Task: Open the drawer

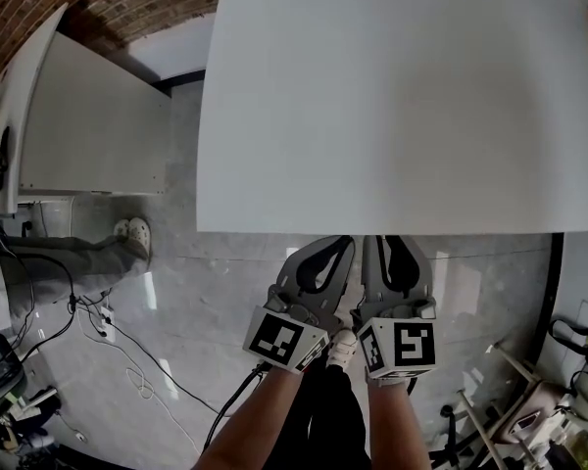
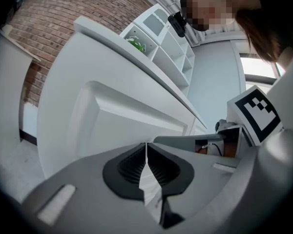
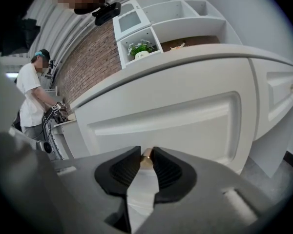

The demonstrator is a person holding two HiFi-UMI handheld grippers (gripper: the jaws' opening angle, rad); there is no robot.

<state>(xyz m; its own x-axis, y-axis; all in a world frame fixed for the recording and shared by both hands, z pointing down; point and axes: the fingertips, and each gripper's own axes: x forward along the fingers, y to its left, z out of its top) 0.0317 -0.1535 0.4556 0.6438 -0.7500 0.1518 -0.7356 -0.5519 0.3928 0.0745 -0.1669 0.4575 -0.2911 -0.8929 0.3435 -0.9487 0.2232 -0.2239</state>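
Note:
The white drawer front with a recessed panel fills the right gripper view, under the white cabinet top. My right gripper is shut on the drawer's small brass knob, which shows between the black pads. In the head view the right gripper and left gripper reach side by side under the top's front edge. My left gripper is shut with nothing between its tips, close to the white drawer front. The knob is hidden in the head view.
A second white cabinet stands at the left, with a person's shoes and loose cables on the grey floor. A standing person works at the left. A wall shelf holds a plant. Equipment clutters the bottom right.

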